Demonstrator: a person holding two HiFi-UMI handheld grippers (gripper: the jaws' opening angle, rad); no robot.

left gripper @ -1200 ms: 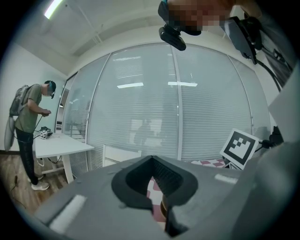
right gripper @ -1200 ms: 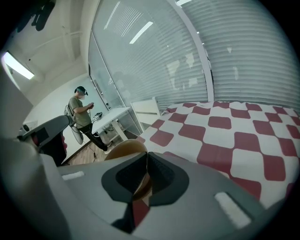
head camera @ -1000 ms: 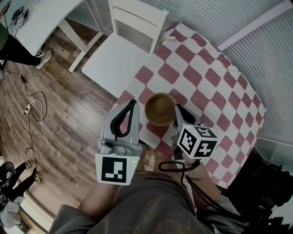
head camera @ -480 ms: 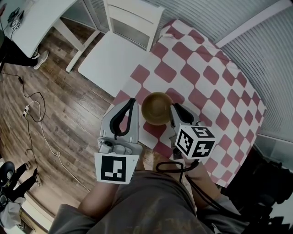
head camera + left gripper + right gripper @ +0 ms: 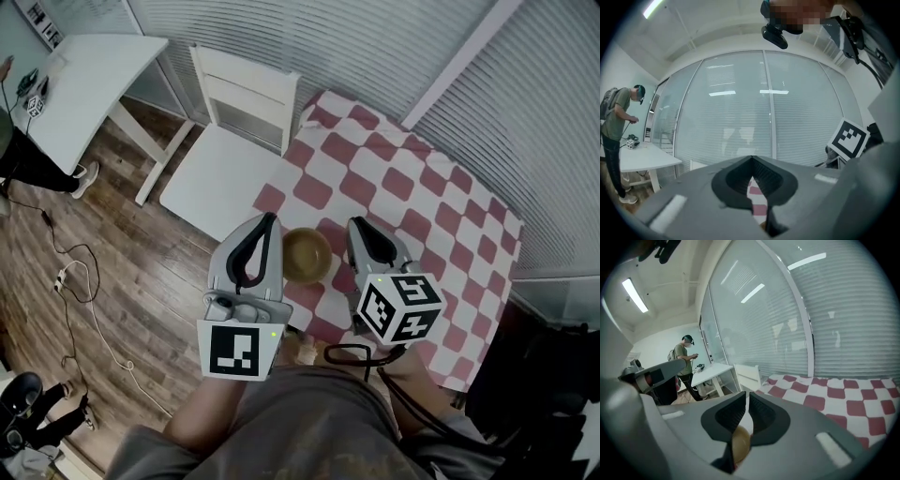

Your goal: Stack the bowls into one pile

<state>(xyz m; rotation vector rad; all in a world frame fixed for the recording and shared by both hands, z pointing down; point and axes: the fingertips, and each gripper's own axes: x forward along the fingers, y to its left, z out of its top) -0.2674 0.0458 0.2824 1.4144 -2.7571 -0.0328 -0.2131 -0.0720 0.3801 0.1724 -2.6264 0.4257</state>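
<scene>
Brown bowl (image 5: 307, 255) sits upright on the checked counter (image 5: 412, 187), near its left edge, between the two tools. Left tool (image 5: 269, 220) has its jaws closed together, empty. Right tool (image 5: 357, 226) is closed to a thin slit, holding nothing. White chair (image 5: 225, 159) is far left.

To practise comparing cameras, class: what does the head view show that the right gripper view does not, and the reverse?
Only the head view: the cable on the wood floor, and the brown bowl's full rim, lying between the left gripper and the right gripper.
Only the right gripper view: the ceiling light strip, and that gripper's fingers up close, shut with nothing held.
Both: the bowl, checked cloth, white chair and white table.
</scene>
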